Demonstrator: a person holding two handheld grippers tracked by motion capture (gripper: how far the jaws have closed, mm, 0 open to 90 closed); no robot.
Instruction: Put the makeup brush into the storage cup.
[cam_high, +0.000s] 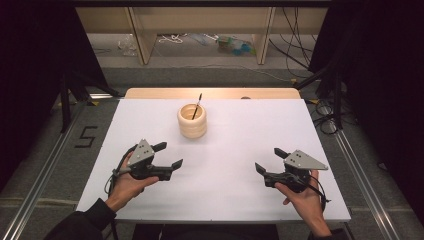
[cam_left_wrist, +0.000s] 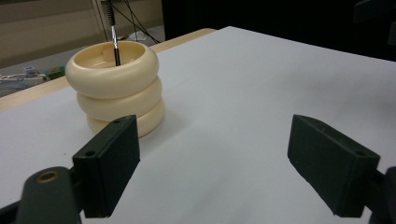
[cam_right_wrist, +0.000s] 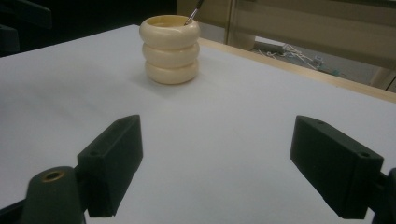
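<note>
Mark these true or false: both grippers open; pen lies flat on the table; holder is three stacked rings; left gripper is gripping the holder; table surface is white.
1. Both the left gripper and the right gripper are open. True.
2. The pen lies flat on the table. False: it stands leaning inside the holder.
3. The holder looks like three stacked cream rings. True.
4. The left gripper is gripping the holder. False: its jaws are apart and empty, short of the holder.
5. The table surface is white. True.
</note>
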